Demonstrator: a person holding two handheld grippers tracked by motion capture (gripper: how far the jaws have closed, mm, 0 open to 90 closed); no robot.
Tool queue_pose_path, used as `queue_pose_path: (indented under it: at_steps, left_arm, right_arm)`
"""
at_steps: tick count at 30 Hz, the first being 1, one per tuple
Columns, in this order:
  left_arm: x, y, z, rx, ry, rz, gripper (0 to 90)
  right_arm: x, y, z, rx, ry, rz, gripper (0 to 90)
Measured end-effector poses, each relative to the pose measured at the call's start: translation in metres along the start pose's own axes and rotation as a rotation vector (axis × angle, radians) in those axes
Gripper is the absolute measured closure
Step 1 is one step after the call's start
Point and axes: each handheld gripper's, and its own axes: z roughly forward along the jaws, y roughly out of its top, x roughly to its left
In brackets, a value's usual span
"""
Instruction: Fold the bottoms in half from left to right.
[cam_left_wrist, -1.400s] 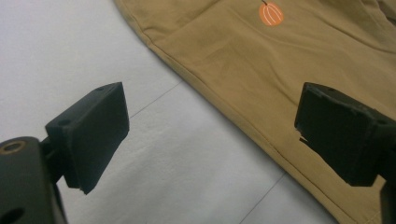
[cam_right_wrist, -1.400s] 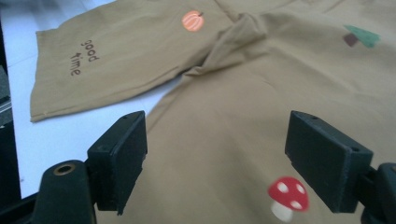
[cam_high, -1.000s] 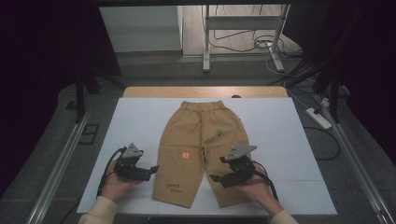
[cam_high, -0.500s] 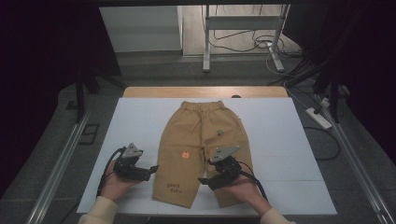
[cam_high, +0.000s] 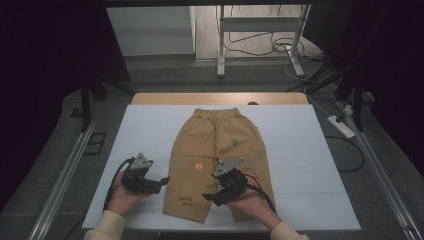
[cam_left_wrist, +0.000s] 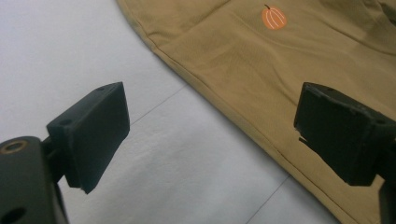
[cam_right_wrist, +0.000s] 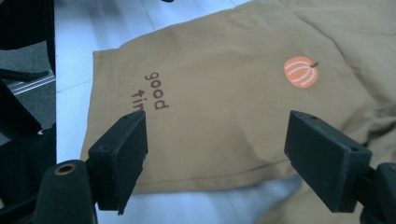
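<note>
A white sheet (cam_high: 300, 150) covers the wooden table (cam_high: 165, 98) in the middle of the high view, with grey floor around it, a metal stand (cam_high: 260, 37) and loose cables (cam_high: 265, 47) at the top of the frame, and a power strip (cam_high: 341, 126) at the right edge. The tan shorts (cam_high: 220, 145) lie flat at the centre of the sheet, waistband toward the top of the frame and legs toward the bottom. The left gripper (cam_high: 162, 181) sits at lower left, just beside the outer edge of one leg, its jaws spread wide apart with nothing between them. The right gripper (cam_high: 207, 197) hovers at lower centre over the gap between the legs, jaws likewise wide apart and empty. The left gripper view shows the leg's stitched side seam (cam_left_wrist: 243, 116) running diagonally across the frame. The right gripper view shows the orange pumpkin print (cam_right_wrist: 300, 71) at upper right and the brown lettering (cam_right_wrist: 152, 95) near the hem, clearer than from above.
</note>
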Motion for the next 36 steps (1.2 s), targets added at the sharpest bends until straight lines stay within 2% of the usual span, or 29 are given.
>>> queue_pose_path:
  at_steps: [36]
  left_arm:
    - [0.002, 0.0, -0.003, -0.017, 0.004, -0.007, 10.9]
  right_arm:
    - [0.023, 0.029, 0.042, 0.017, 0.089, -0.066, 21.6]
